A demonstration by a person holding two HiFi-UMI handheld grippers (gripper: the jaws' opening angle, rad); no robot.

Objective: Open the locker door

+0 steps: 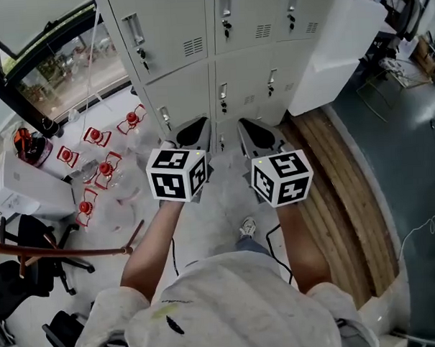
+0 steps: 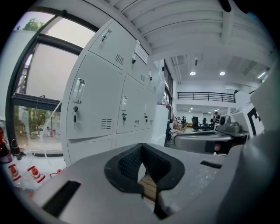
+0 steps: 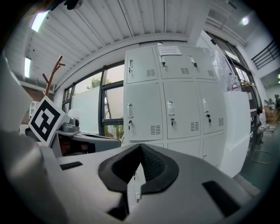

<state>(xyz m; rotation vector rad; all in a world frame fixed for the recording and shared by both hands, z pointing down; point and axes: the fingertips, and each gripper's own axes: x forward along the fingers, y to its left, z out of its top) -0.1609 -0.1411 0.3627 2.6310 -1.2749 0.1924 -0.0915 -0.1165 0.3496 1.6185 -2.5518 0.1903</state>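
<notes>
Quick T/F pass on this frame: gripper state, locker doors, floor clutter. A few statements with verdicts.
1. The left gripper and right gripper are both shut and hold nothing. True.
2. One door of the lockers stands open. False: every door in view is shut.
3. The right gripper is on a locker handle. False: it is short of the lockers and touches nothing.
4. Red-and-white items lie on the floor at the person's left. True.
</notes>
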